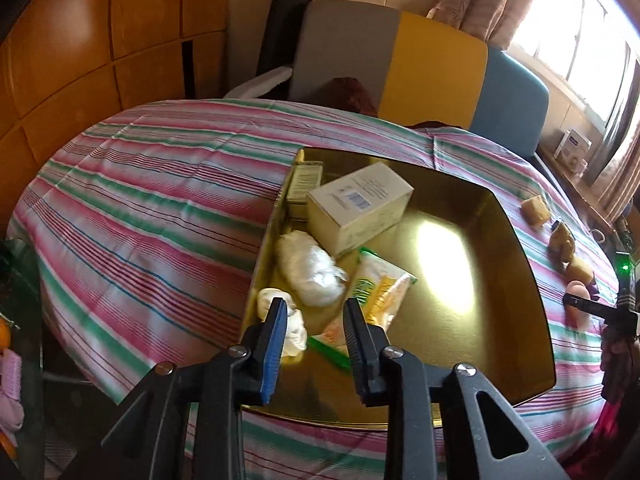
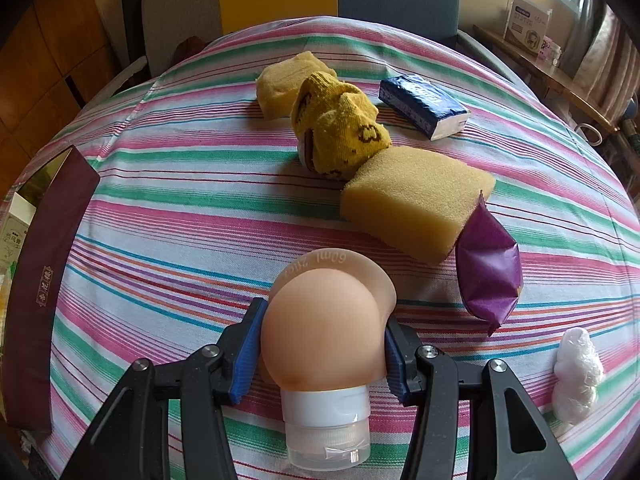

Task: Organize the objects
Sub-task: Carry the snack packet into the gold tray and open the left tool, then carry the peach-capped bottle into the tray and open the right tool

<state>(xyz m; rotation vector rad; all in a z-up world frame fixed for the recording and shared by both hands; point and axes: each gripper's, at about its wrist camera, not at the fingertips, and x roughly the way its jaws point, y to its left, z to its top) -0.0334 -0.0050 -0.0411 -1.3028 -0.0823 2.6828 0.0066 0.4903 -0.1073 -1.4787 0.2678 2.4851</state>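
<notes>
My right gripper [image 2: 322, 328] is shut on a peach squeeze bottle [image 2: 324, 332] with a white cap, held just above the striped cloth. Beyond it lie a big yellow sponge [image 2: 416, 200], a yellow sock [image 2: 340, 132], a second sponge [image 2: 280, 80], a blue tissue pack [image 2: 424, 106], a purple packet [image 2: 488, 272] and a white plastic wad [image 2: 578, 376]. My left gripper [image 1: 316, 312] is open and empty above the near left of the gold tray [image 1: 500, 320]. The tray holds a cream box [image 1: 358, 204], a white wad [image 1: 310, 270], a yellow-green packet [image 1: 380, 288] and a white cloth [image 1: 294, 332].
The tray's dark red side wall [image 2: 44, 280] shows at the left of the right wrist view. Grey, yellow and blue chairs [image 1: 436, 64] stand behind the table. A window ledge with a box [image 1: 574, 148] lies to the right. Wooden cabinets [image 1: 80, 60] line the left.
</notes>
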